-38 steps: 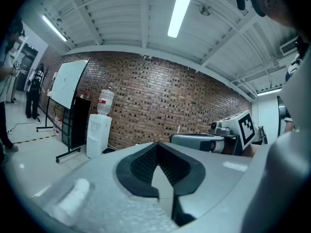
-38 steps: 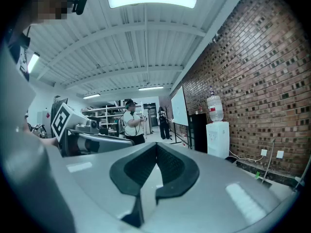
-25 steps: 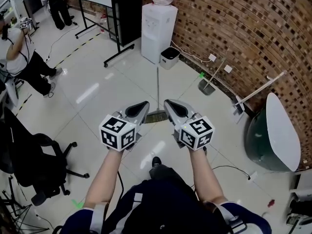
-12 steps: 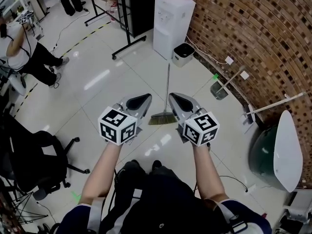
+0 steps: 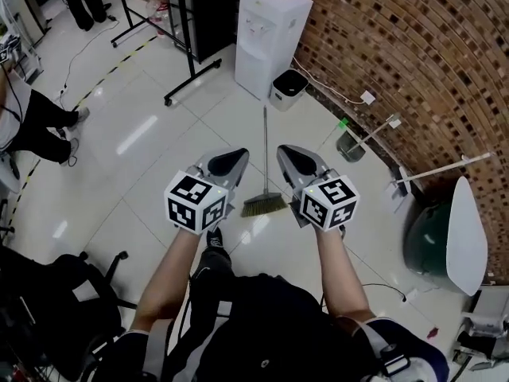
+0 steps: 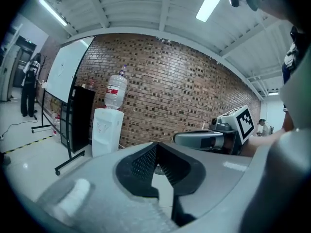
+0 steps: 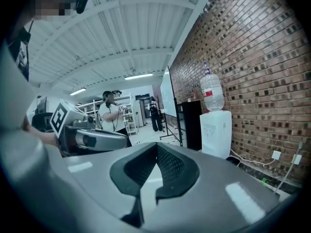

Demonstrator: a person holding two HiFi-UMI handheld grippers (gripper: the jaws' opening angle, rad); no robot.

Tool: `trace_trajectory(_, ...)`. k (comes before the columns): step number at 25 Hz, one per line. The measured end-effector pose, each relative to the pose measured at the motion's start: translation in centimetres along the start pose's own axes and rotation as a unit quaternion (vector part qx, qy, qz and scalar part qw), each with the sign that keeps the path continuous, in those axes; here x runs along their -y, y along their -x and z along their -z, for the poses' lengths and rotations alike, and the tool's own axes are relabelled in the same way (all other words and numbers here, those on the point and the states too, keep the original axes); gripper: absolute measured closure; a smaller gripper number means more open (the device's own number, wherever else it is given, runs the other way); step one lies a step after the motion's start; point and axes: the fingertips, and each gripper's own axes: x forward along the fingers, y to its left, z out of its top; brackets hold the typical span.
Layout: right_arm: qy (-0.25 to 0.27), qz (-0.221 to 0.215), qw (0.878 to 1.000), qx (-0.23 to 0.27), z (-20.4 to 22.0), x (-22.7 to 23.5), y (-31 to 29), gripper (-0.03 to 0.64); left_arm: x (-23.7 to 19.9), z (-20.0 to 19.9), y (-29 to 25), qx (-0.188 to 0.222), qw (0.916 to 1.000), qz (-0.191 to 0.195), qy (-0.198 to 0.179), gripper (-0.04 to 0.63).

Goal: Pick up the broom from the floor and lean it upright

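Note:
The broom (image 5: 263, 204) lies flat on the tiled floor, its bristle head nearest me and its thin handle (image 5: 265, 138) pointing away toward the water dispenser. In the head view my left gripper (image 5: 232, 159) and right gripper (image 5: 288, 154) are held side by side above the floor. The broom head shows in the gap between them, lower down and untouched. Both are shut and empty. The left gripper view shows its jaw tips (image 6: 155, 145) meeting, and the right gripper view shows the same (image 7: 156, 145). The broom appears in neither gripper view.
A white water dispenser (image 5: 270, 30) and a small bin (image 5: 288, 88) stand by the brick wall (image 5: 413, 62). A dustpan (image 5: 350, 145) leans there. A wheeled board stand (image 5: 191, 62) is at the back left, an office chair (image 5: 56, 293) at lower left, a green-and-white object (image 5: 445, 237) on the right.
Both grippers have travelled forward together across the floor. The broom head now shows nearer and lower in the head view, between the two grippers. Both have stayed shut.

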Motion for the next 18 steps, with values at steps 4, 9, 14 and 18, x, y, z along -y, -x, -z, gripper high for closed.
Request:
trace_trajectory(4, -0.017, 0.05, 0.999, -0.005, -0.7, 1.3, -4.5, 0.614, -4.9, -0.5, -1.6, -0.01, 0.9993, 0.034, 0.013, 0.595)
trace_trajectory(9, -0.026, 0.089, 0.996, -0.014, -1.1, 2.9, -8.7, 0.614, -10.1, -1.1, -3.8, -0.025, 0.997, 0.07, 0.019, 0.595)
trace_trajectory(14, -0.038, 0.111, 0.993, -0.02, -1.0, 6.3, -11.8, 0.614, -13.5, -1.3, -7.4, -0.039, 0.9953, 0.087, 0.02, 0.596)
trace_trajectory(18, -0.052, 0.124, 0.991, -0.017, -0.5, 10.4, -14.5, 0.614, -16.3, -0.8, -11.4, -0.055, 0.9938, 0.094, 0.021, 0.595)
